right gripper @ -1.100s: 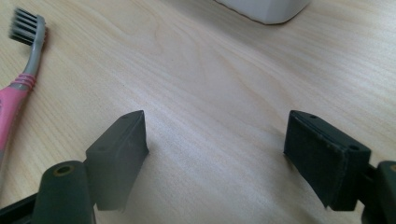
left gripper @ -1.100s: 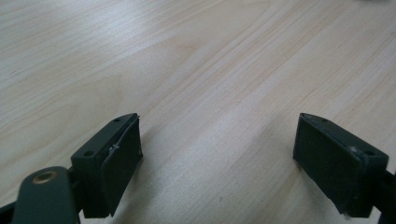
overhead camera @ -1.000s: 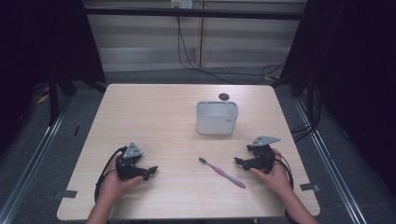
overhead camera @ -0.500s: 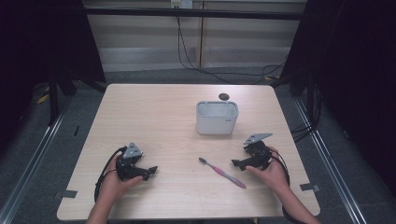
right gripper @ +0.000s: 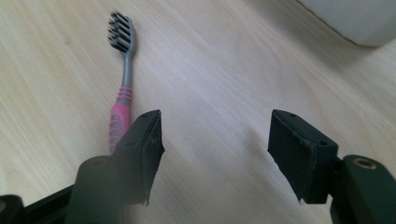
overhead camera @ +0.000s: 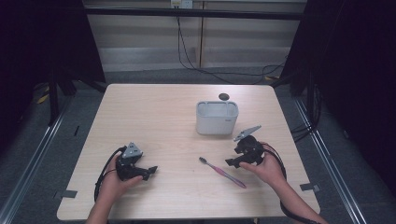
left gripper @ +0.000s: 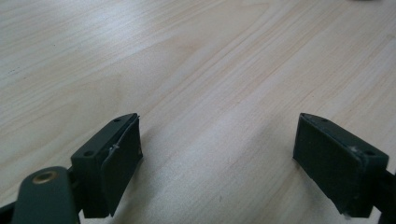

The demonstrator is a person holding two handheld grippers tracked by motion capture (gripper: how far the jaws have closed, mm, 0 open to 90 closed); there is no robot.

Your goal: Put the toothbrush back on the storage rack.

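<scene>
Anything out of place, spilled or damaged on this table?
Nothing stands out. The toothbrush lies flat on the table, apart from the upright white holder; no spill or damage shows.

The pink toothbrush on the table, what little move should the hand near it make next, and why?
Probably slide the right tongs a little sideways, so the pink and grey plastic toothbrush lies between the jaws. The jaws have just been closing with nothing between them, and its handle lies outside them, flat on the light wooden table.
</scene>
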